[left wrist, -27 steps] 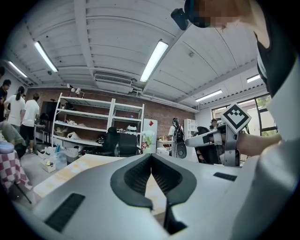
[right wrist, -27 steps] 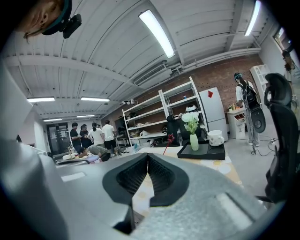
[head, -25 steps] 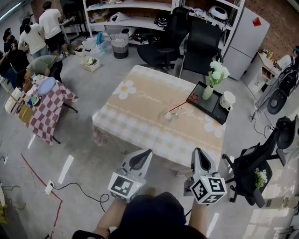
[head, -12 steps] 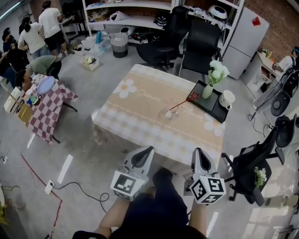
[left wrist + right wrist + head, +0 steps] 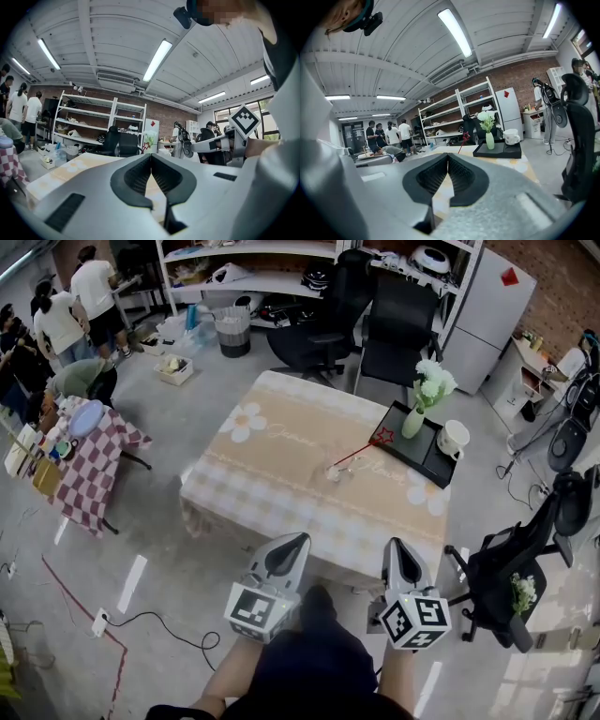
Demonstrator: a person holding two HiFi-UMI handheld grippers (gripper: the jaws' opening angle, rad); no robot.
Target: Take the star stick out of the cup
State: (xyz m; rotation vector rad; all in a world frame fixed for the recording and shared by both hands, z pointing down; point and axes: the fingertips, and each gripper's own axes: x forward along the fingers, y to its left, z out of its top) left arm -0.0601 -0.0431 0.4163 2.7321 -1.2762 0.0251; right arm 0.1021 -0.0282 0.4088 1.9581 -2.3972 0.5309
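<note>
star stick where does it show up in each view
Head view: the star stick is at the table's middle, leaning out of the cup toward the black tray.
Left gripper view: only its red star end shows, just left of centre.
Right gripper view: the star end is slightly right of centre.
Shared landmark: the white flowers right of the star.

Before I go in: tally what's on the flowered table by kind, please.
Cup: 1
Star stick: 1
Tray: 1
Vase: 1
Mug: 1
Total: 5
</note>
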